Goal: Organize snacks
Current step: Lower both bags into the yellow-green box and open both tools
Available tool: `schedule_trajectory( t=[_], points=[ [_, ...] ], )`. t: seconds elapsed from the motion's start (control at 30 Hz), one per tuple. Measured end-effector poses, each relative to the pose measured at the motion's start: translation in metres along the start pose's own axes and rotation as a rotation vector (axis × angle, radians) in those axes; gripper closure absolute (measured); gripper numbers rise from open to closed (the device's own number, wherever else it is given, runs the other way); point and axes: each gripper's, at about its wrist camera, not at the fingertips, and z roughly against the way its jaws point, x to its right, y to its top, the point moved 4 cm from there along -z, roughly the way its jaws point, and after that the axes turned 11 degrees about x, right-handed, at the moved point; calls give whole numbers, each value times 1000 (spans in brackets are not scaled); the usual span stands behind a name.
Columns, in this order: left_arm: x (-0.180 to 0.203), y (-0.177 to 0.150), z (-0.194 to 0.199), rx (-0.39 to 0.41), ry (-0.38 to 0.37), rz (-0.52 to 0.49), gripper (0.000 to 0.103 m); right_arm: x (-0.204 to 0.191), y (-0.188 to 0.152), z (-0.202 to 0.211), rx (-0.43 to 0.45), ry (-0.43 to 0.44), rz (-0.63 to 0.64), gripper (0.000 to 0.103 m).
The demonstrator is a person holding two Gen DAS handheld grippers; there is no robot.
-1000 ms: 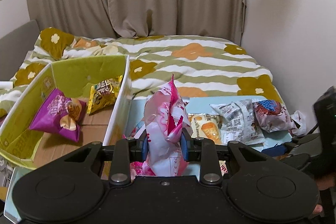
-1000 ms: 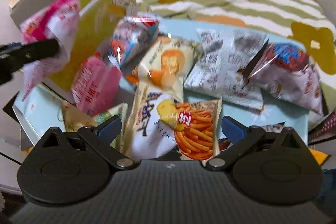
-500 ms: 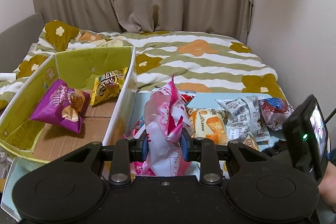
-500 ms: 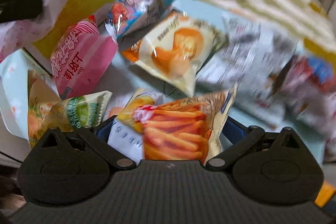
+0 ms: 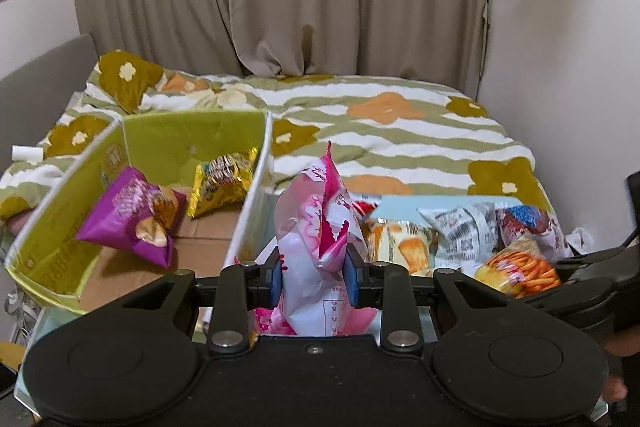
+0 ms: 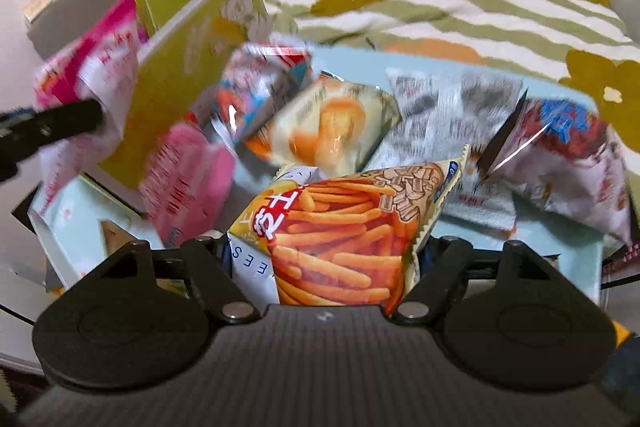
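My left gripper (image 5: 314, 275) is shut on a pink-and-white snack bag (image 5: 320, 223), held upright just right of the green cardboard box (image 5: 160, 139). A purple bag (image 5: 128, 219) and a gold bag (image 5: 224, 179) lie in that box. The jaws of my right gripper (image 6: 324, 255) are closing on an orange fries-picture bag (image 6: 340, 227), which stands tilted up between them with its sides squeezed. The same fries bag (image 5: 520, 267) shows in the left wrist view at the right. My left fingers (image 6: 52, 123) and their pink bag (image 6: 100, 67) appear at the left of the right wrist view.
Several loose snack bags lie on the light-blue tabletop (image 6: 520, 235): a bread bag (image 6: 332, 123), a grey printed bag (image 6: 448, 107), a red-and-blue bag (image 6: 560, 147), a pink bag (image 6: 188, 175). Behind is a bed with a striped flowered quilt (image 5: 380, 131).
My right gripper's jaws have narrowed from wide open onto the fries bag, which has tipped up off the pile. My left gripper keeps its hold on the pink bag, nearly still.
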Motion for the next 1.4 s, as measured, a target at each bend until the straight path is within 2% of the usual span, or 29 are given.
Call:
schedule_trajectory(
  t=[0.23, 0.47, 0.7, 0.93, 0.97, 1.03, 1.1, 1.17, 1.23, 1.4],
  points=[
    [-26, 22, 22, 66, 37, 6, 70, -26, 38, 42, 85, 40, 14, 11],
    [-89, 43, 30, 110, 74, -27, 70, -91, 76, 55, 171, 93, 35, 11],
    [-160, 44, 10, 72, 93, -65, 70, -159, 107, 32, 215, 104, 2, 11],
    [-203, 21, -26, -6, 36, -147, 70, -209, 121, -12, 206, 61, -61, 10],
    [-206, 18, -30, -15, 22, -163, 68, -214, 121, -17, 203, 50, -73, 10],
    [-209, 13, -36, -21, -14, -189, 53, -221, 120, -27, 193, 21, -101, 10],
    [-211, 9, -38, -23, -36, -218, 10, -225, 118, -34, 187, -9, -131, 10],
    [-216, 6, -37, 0, -48, -228, 6, -226, 117, -40, 181, -42, -158, 10],
    [-221, 2, -36, -15, -77, -218, 6, -225, 115, -42, 179, -73, -168, 10],
    [-239, -1, -34, -42, -69, -142, 6, -228, 111, -52, 156, -118, -152, 10]
  ],
)
